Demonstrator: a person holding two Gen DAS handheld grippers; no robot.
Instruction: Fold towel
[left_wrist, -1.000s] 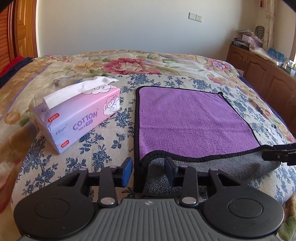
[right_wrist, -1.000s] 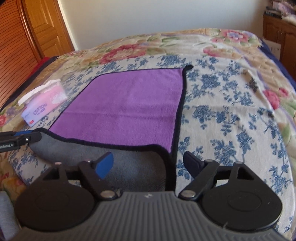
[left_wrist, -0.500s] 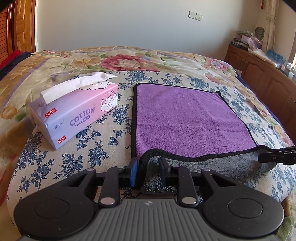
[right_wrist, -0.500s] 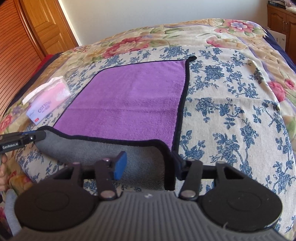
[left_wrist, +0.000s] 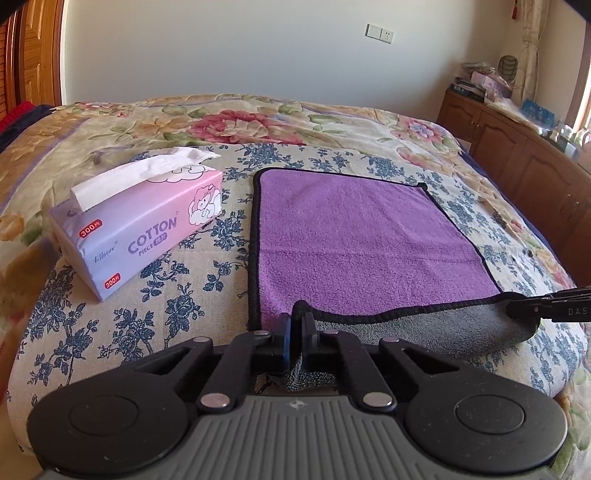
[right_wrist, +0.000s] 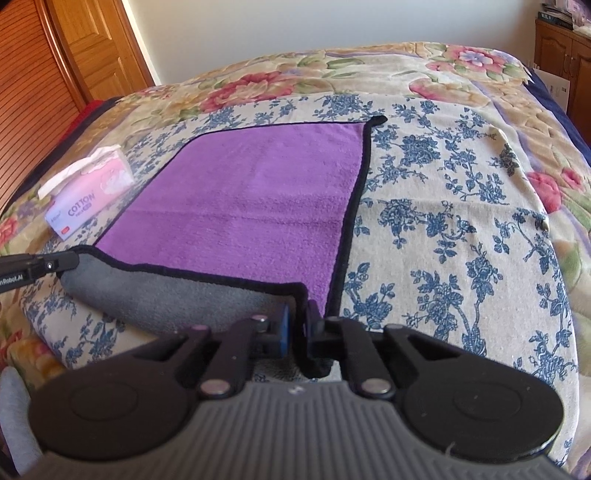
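You are holding the towel (left_wrist: 354, 236) by its two near corners; it is lying spread on the bed (left_wrist: 332, 125), purple face up, with the near hem already rolling back to show the grey underside. Your left gripper (left_wrist: 295, 325) is clenching the near-left corner, its fingers pinching the black binding between them, and your right gripper (right_wrist: 297, 317) is gripping the near-right corner in the same way. Both far corners are lying flat and square.

The step in hand appears to be the first fold, near hem carried over to the far hem. To do it well, you should be lifting both corners to an even height and moving them forward together, so the hem is staying straight and taut between the grippers rather than sagging in the middle. Aim each corner at its matching far corner and align the black bindings before letting go. The cloth looks thick and plush, so it is likely to spring back; lay it down rather than dropping it.

The tissue box (left_wrist: 140, 225) is sitting just beside the towel's left edge; keep the left gripper's path clear of it
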